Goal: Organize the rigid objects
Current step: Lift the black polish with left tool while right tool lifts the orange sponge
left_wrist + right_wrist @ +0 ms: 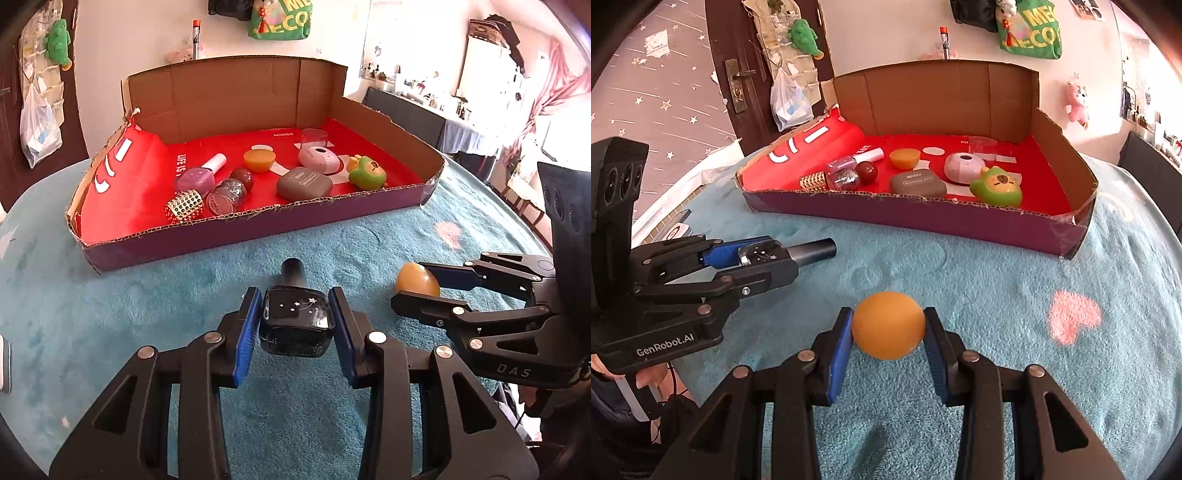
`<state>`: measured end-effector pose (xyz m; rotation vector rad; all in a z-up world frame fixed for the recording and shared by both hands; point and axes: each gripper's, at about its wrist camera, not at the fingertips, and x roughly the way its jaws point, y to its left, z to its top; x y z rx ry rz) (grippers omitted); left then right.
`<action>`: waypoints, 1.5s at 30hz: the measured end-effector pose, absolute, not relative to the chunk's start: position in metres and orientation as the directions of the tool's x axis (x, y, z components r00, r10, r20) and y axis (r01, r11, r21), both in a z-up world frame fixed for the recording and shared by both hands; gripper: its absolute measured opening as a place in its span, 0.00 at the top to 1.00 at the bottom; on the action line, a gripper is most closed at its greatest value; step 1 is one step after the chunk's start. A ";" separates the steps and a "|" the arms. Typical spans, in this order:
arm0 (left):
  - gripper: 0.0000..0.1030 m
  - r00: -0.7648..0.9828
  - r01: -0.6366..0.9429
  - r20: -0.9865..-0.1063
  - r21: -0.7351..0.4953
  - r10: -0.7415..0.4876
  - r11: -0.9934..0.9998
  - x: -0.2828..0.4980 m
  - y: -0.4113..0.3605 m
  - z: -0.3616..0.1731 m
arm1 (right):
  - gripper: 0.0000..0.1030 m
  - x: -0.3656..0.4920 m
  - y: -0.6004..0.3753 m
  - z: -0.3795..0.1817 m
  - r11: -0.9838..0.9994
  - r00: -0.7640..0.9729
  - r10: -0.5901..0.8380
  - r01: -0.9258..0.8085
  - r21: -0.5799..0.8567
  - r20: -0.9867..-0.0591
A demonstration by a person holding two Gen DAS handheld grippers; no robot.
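Note:
A black nail polish bottle (pixel 295 325) with small white stars lies on the teal cloth, its dark cap (pixel 812 249) pointing toward the box. My left gripper (pixel 295 301) is shut on it, one blue pad on each side. To its right, my right gripper (pixel 888 323) is shut on an orange egg-shaped ball (pixel 886 328) just above the cloth; the left wrist view shows that ball (pixel 415 280) between the right gripper's fingers. Behind both stands a cardboard box (pixel 236 236) with a red lining.
Inside the box lie a gold studded cylinder (pixel 184 206), a glitter ball (pixel 225 195), a pink bottle (pixel 207 171), an orange dome (pixel 258 158), a grey case (pixel 304 182), a pink round device (pixel 319 158) and a green toy (pixel 367 171). A pink heart patch (pixel 1073 321) marks the cloth at right.

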<state>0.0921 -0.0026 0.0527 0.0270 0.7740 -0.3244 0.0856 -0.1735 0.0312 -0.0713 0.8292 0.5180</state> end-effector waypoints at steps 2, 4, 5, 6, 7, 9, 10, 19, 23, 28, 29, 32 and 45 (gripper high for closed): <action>0.66 0.667 0.299 -0.691 -0.095 -0.279 0.950 0.092 -0.002 0.052 | 0.61 0.086 -0.173 0.030 0.874 0.556 0.410 -0.466 0.137 -0.723; 0.66 0.664 0.299 -0.693 -0.097 -0.280 0.949 0.093 -0.002 0.051 | 0.61 0.086 -0.173 0.029 0.874 0.554 0.410 -0.467 0.136 -0.725; 0.66 0.661 0.300 -0.696 -0.099 -0.282 0.949 0.093 -0.002 0.050 | 0.61 0.086 -0.173 0.029 0.873 0.555 0.410 -0.468 0.136 -0.724; 0.66 0.657 0.301 -0.699 -0.101 -0.283 0.948 0.093 -0.002 0.049 | 0.61 0.086 -0.173 0.029 0.873 0.554 0.410 -0.468 0.136 -0.725; 0.66 0.653 0.302 -0.702 -0.103 -0.284 0.948 0.094 -0.003 0.047 | 0.61 0.086 -0.173 0.028 0.873 0.554 0.410 -0.468 0.136 -0.725; 0.67 0.639 0.302 -0.712 -0.116 -0.292 0.946 0.094 -0.003 0.041 | 0.61 0.087 -0.173 0.027 0.873 0.553 0.409 -0.468 0.136 -0.726; 0.67 0.632 0.303 -0.715 -0.128 -0.300 0.944 0.095 -0.003 0.039 | 0.61 0.086 -0.172 0.027 0.874 0.554 0.407 -0.467 0.134 -0.726; 0.62 0.635 0.303 -0.714 -0.120 -0.294 0.945 0.094 -0.006 0.034 | 0.59 0.085 -0.171 0.025 0.875 0.564 0.398 -0.469 0.116 -0.723; 0.49 0.641 0.315 -0.705 -0.116 -0.301 0.942 0.089 -0.009 0.033 | 0.43 0.081 -0.169 0.023 0.869 0.569 0.406 -0.482 0.109 -0.715; 0.49 0.648 0.308 -0.702 -0.112 -0.295 0.945 0.090 -0.009 0.032 | 0.43 0.075 -0.167 0.023 0.882 0.617 0.363 -0.470 0.043 -0.699; 0.49 0.649 0.307 -0.702 -0.114 -0.295 0.945 0.090 -0.009 0.032 | 0.43 0.075 -0.168 0.023 0.884 0.621 0.360 -0.467 0.040 -0.696; 0.49 0.647 0.302 -0.703 -0.118 -0.294 0.946 0.091 -0.010 0.031 | 0.44 0.075 -0.171 0.021 0.886 0.629 0.361 -0.462 0.042 -0.689; 0.67 0.690 0.244 -0.683 -0.092 -0.239 0.966 0.089 -0.013 0.029 | 0.61 0.071 -0.175 0.019 0.884 0.659 0.388 -0.463 0.058 -0.645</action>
